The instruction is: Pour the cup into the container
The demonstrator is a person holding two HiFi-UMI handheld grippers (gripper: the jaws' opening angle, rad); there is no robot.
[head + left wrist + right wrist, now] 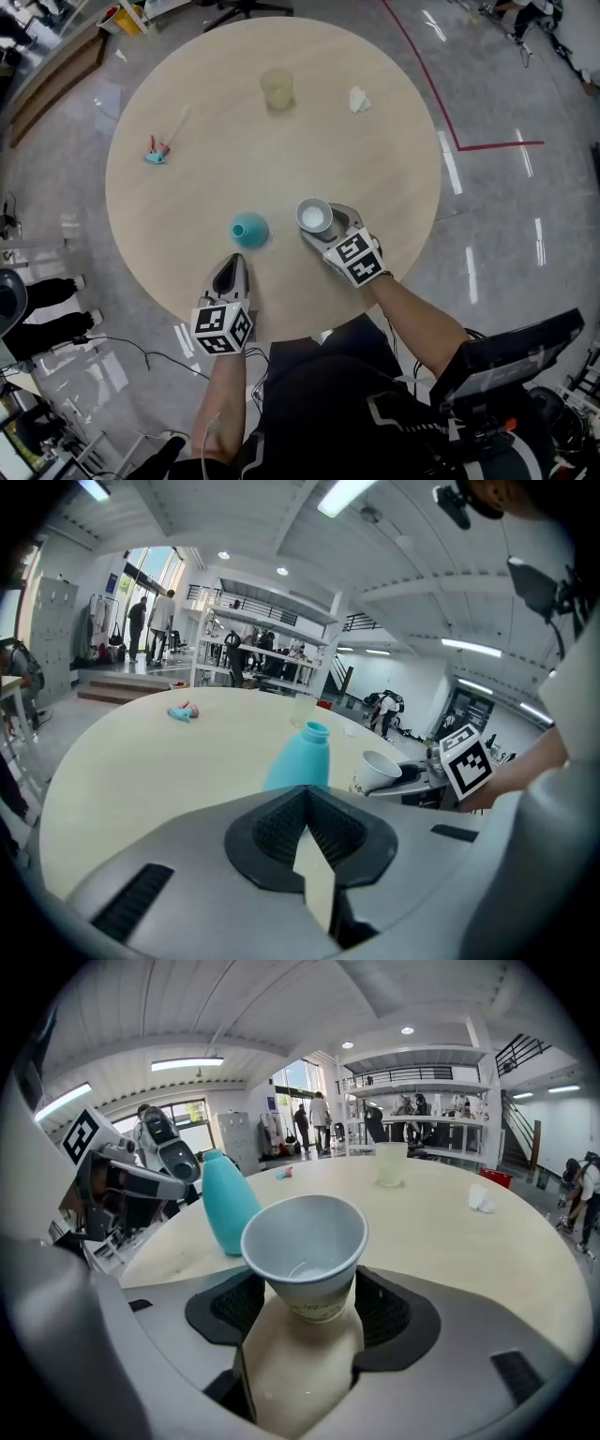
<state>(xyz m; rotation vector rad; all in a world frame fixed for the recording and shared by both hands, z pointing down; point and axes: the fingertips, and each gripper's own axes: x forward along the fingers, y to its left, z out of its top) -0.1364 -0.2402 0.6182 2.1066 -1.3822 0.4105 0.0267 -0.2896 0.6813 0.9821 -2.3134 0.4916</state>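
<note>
Now, right tongs (306,1309) gripping cup (304,1239), bottle (228,1206) nearby

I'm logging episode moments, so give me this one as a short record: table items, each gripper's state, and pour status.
table: round, light wood
container: teal bottle, upright
cup: paper cup, right of the bottle
right gripper: closed on the paper cup
left gripper: shut, empty, just short of the bottle
far side: clear cup, white tissue
pour: not yet begun
</note>
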